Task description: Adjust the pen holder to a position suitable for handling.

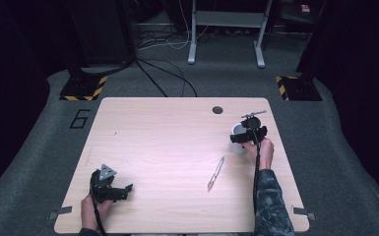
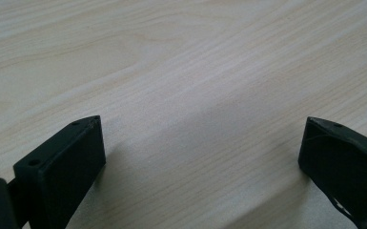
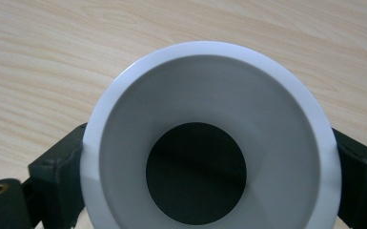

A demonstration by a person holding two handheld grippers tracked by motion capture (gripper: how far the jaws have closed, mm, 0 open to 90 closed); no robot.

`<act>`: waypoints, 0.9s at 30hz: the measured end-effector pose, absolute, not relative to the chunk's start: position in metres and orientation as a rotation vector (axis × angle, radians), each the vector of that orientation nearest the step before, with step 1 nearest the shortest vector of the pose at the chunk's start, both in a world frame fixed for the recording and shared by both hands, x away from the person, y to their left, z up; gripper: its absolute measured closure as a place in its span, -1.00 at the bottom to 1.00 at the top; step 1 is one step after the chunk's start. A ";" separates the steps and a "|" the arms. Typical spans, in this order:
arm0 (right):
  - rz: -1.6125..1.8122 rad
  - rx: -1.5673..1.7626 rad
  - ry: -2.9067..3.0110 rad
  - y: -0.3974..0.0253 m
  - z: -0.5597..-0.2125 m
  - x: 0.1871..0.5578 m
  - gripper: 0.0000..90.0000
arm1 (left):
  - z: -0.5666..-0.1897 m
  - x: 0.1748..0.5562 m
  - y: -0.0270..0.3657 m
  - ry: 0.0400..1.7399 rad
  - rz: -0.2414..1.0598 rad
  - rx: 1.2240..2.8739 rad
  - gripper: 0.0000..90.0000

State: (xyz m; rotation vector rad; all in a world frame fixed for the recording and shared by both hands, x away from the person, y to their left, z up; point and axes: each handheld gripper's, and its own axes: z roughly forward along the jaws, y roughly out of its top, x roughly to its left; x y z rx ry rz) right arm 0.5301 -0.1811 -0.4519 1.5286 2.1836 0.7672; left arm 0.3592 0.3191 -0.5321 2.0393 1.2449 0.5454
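The right tongs (image 3: 205, 157) clasp the white plastic cup (image 3: 209, 133) by its sides at the pale wooden worktop's (image 1: 167, 142) far right. The left tongs (image 2: 202, 157) gape wide, holding nothing. The silver pen (image 1: 216, 173) lies untouched, so 1 grasp looks done, with the rest ahead.

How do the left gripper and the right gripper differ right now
The left gripper has its jaws wide apart with bare table between them; the right gripper is closed on a white cup. The left sits near the table's front left corner, the right toward the far right edge. Both are black and hand-held.
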 end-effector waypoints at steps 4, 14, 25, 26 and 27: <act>0.778 1.513 2.195 -0.174 -0.453 0.531 -0.87 | -0.532 0.359 0.319 1.245 0.545 2.039 -0.96; 0.792 1.490 2.208 -0.162 -0.453 0.535 -0.87 | -0.532 0.359 0.319 1.245 0.545 2.039 -0.96; 0.799 1.435 2.259 -0.138 -0.453 0.541 -0.87 | -0.532 0.359 0.319 1.245 0.546 2.039 -0.96; 0.796 1.418 2.274 -0.133 -0.453 0.542 -0.87 | -0.532 0.359 0.319 1.245 0.546 2.040 -0.96; 0.794 1.415 2.280 -0.131 -0.453 0.543 -0.87 | -0.532 0.359 0.319 1.245 0.546 2.041 -0.96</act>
